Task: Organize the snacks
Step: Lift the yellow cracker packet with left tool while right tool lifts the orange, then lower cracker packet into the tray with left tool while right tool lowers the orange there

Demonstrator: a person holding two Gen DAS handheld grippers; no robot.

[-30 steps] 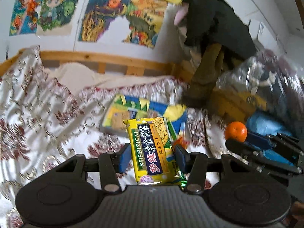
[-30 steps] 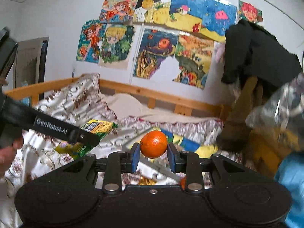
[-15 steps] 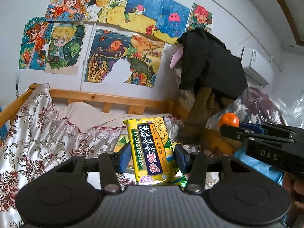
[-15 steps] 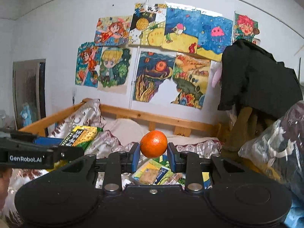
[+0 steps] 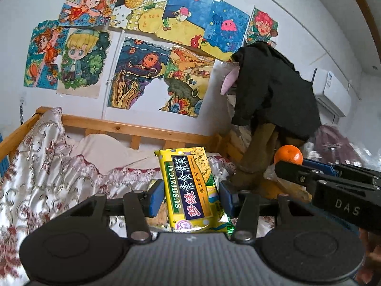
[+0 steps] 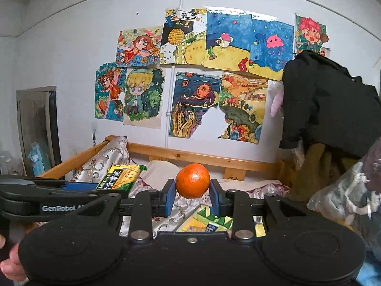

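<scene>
broadly, a wooden-railed bed [image 6: 181,155] under a patterned satin cover [image 5: 40,166] fills the lower room, with a black coat [image 5: 271,90] hanging at the right; above the bed, the left gripper [image 5: 191,196] clamps an upright yellow biscuit packet [image 5: 188,188] between its blue pads, the packet rising past the fingertips. smaller still, the right gripper [image 6: 192,196] pinches an orange [image 6: 193,184] squarely between its pads, held clear of the bedding.

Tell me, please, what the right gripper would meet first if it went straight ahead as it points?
Probably the bed: its wooden rail lies just beyond the held orange, with the wall behind; depth is unclear.
</scene>
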